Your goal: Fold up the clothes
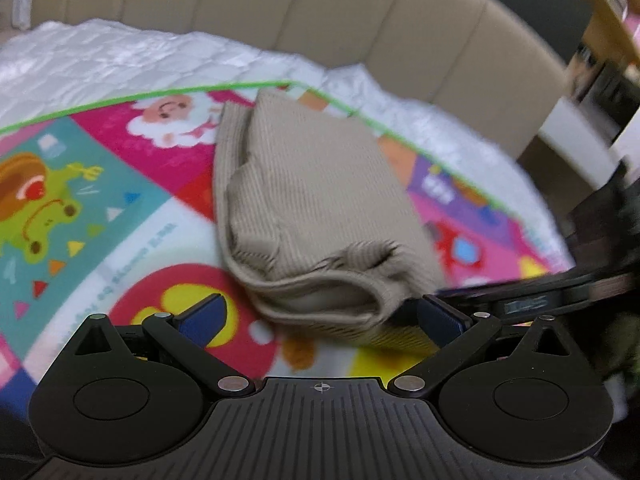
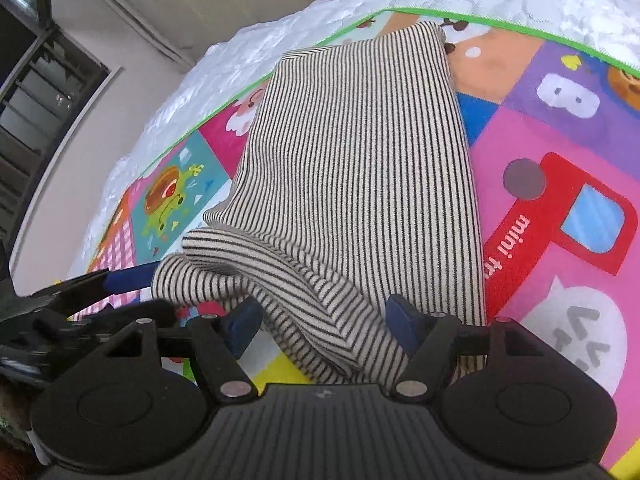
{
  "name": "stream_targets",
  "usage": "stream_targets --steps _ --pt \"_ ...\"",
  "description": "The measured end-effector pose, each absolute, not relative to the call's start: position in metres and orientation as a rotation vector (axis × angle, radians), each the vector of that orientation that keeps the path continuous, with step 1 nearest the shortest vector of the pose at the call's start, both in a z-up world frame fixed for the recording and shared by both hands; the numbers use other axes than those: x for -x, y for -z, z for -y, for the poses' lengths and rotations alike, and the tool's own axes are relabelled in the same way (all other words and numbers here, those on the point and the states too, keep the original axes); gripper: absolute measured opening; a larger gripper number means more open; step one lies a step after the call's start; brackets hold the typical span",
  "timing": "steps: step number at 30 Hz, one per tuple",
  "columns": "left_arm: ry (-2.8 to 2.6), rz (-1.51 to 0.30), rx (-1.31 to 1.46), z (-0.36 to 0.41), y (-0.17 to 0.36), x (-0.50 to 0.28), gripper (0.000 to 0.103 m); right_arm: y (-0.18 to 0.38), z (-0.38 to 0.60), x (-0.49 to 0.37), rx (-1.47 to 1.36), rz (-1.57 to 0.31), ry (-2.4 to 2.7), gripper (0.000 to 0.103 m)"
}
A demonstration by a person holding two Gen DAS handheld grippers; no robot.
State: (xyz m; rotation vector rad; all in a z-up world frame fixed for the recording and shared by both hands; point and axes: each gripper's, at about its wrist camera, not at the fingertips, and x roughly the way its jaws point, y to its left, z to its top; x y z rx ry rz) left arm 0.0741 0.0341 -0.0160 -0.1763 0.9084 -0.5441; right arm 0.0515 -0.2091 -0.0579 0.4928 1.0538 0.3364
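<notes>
We see the striped garment point(image 2: 360, 168) folded on the cartoon play mat point(image 2: 560, 152), its long axis running away from us toward the mat's green-edged far corner; its near folded edge lies between the spread fingers of our right gripper point(image 2: 324, 320); our left gripper point(image 1: 320, 316) also stands released, the garment's near corner between its fingers.

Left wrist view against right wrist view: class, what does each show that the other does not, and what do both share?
Only the left wrist view shows the padded beige headboard. Only the right wrist view shows the red truck print and a dark shelf unit. Both share the striped garment, blurred to tan in the left view, the cartoon play mat, the white quilt, and open claws either side of the garment's near edge.
</notes>
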Motion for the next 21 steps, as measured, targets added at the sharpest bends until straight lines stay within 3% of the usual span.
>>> stream_targets --steps 5,13,17,21 --pt "0.523 -0.942 0.121 -0.024 0.019 -0.074 0.103 0.064 0.225 -0.058 -0.6 -1.066 -0.341 0.07" --pt "0.449 -1.038 -0.104 0.01 0.052 -0.102 0.103 0.044 0.202 -0.048 -0.353 -1.023 -0.347 0.072" --pt "0.457 -1.027 -0.036 0.0 0.056 -0.107 0.103 0.025 0.178 -0.028 -0.02 -0.9 -0.343 0.086" --pt "0.444 -1.017 -0.008 -0.004 0.056 -0.11 0.103 0.023 0.154 -0.012 0.234 -0.839 -0.395 0.089"
